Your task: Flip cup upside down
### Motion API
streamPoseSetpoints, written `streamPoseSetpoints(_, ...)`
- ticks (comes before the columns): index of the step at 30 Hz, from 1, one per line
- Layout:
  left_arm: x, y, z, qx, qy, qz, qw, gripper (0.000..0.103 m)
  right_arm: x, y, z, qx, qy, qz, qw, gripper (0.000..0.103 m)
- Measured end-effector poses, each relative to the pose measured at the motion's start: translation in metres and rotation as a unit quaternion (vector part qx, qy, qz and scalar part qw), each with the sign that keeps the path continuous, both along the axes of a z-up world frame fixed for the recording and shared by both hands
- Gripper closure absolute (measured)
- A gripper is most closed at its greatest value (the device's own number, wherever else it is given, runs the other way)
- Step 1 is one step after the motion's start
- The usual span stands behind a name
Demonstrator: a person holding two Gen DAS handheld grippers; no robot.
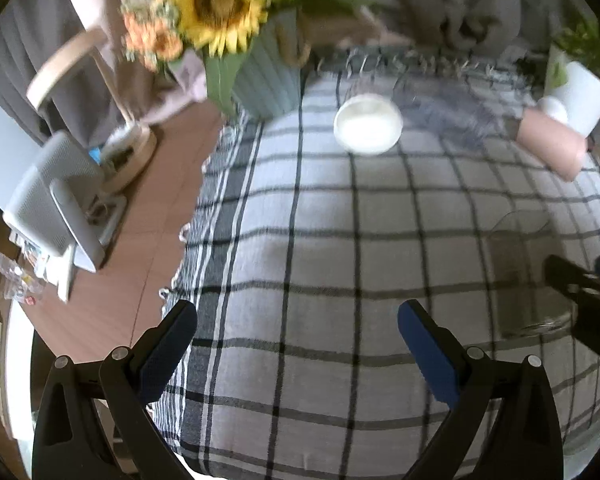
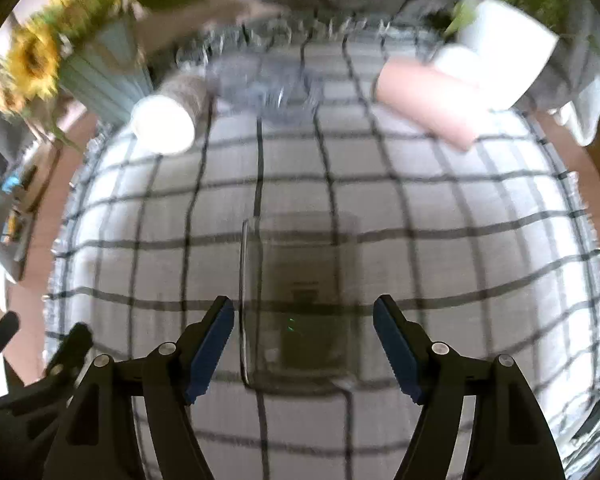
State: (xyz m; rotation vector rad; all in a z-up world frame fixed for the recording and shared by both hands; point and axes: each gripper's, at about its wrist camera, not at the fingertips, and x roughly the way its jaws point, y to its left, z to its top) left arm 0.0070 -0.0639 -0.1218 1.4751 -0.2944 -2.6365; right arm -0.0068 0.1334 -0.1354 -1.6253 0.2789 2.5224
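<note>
A clear glass cup (image 2: 300,300) stands on the checked tablecloth (image 2: 460,220), with a handle on its left side. My right gripper (image 2: 303,344) is open, its blue pads on either side of the cup's lower part, not touching it. The same cup (image 1: 528,276) shows at the right of the left wrist view, with the right gripper's black fingers (image 1: 580,292) beside it. My left gripper (image 1: 298,344) is open and empty above the cloth, left of the cup.
A white cup (image 1: 367,123) lies on its side at the back, also in the right wrist view (image 2: 163,123). A pink cup (image 2: 428,100) lies by a white plant pot (image 2: 508,48). A sunflower vase (image 1: 260,72) stands back left. The table's left edge (image 1: 204,184) drops to the floor.
</note>
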Motion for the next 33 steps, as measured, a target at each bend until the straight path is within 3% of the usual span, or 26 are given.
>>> streamPoseSetpoints(5,0.013,0.036,0.008,0.021,-0.016,-0.062,0.9977,0.001,0.036,0.019,0.046,0.039,0.055,-0.009,0.998,0.028)
streamPoseSetpoints(10,0.024,0.072,0.009,0.063,-0.033,-0.109,0.9915,0.001,0.051,0.050,0.062,0.059,0.067,-0.032,0.996,0.028)
streamPoseSetpoints(14,0.028,0.099,0.006,0.092,-0.041,-0.132,0.9861,0.001,0.058,0.073,0.058,0.064,0.058,-0.043,0.995,0.028)
streamPoseSetpoints(22,0.026,0.137,-0.020,0.090,-0.047,-0.142,0.9847,0.004,0.075,0.113,0.048,0.076,0.041,-0.059,0.995,0.028)
streamPoseSetpoints(33,0.008,0.145,-0.049,0.075,-0.058,-0.128,0.9872,0.033,0.075,0.136,0.025,0.069,0.006,-0.063,0.996,0.028)
